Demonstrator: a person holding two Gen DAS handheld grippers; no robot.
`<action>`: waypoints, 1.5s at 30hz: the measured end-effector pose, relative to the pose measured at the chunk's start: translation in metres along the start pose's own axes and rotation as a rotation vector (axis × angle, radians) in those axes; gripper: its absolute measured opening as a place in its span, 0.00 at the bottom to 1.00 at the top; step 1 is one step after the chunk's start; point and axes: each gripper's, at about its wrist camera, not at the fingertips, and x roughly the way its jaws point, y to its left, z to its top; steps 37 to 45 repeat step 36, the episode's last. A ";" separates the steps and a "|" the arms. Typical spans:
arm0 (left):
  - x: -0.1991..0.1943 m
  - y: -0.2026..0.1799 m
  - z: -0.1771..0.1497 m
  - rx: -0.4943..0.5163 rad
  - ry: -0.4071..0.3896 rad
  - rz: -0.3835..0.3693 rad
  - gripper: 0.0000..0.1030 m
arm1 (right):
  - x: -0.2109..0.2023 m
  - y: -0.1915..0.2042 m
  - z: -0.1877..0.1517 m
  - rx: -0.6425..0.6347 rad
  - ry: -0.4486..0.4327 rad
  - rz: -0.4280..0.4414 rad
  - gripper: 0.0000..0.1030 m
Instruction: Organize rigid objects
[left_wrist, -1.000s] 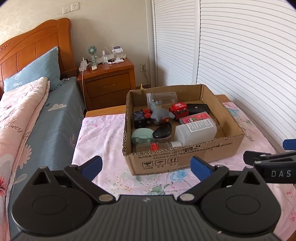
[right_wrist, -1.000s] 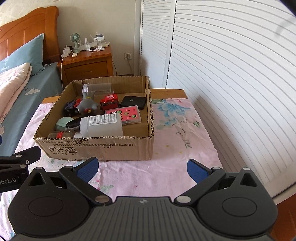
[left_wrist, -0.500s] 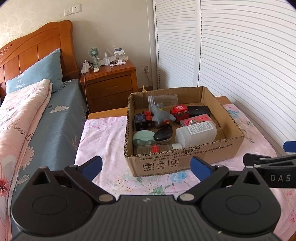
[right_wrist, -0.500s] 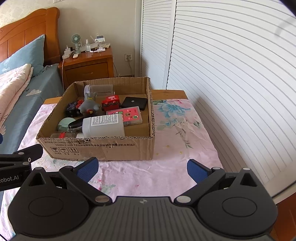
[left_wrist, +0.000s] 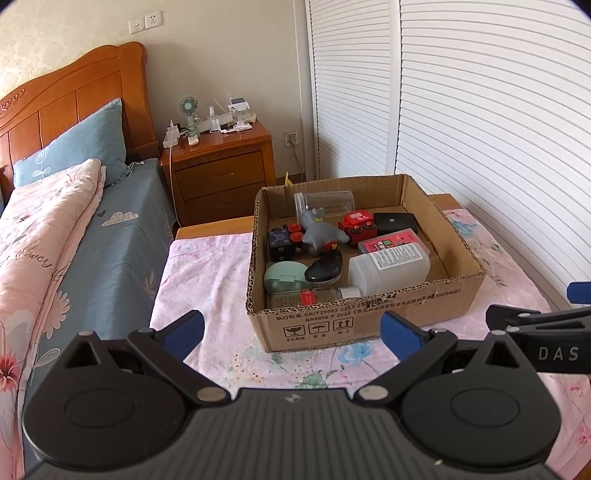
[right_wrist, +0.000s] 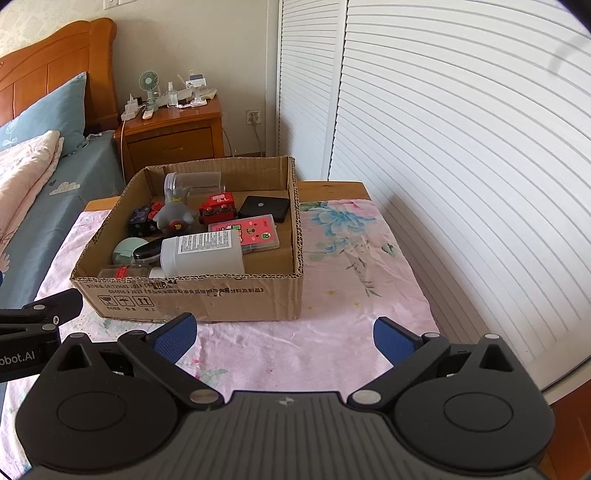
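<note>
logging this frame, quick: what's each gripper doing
left gripper: open, holding nothing
right gripper: open, holding nothing

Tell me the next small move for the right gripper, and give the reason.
Probably move the right gripper forward over the cardboard box toward the white bottle. Both grippers are open and empty, short of the box, and the bottle lies on its side, nearest the front wall.

Box print (left_wrist: 365, 304) unreadable, bed (left_wrist: 55, 229) cropped
</note>
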 end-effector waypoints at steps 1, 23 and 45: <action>0.000 -0.001 0.000 0.002 0.000 0.000 0.98 | 0.000 0.000 0.000 0.000 -0.001 0.000 1.00; -0.001 -0.005 0.000 0.007 0.001 0.004 0.98 | -0.002 -0.004 -0.001 0.000 -0.003 -0.005 1.00; -0.005 -0.006 0.001 0.008 0.000 -0.003 0.98 | -0.004 -0.004 -0.001 -0.002 -0.006 -0.005 1.00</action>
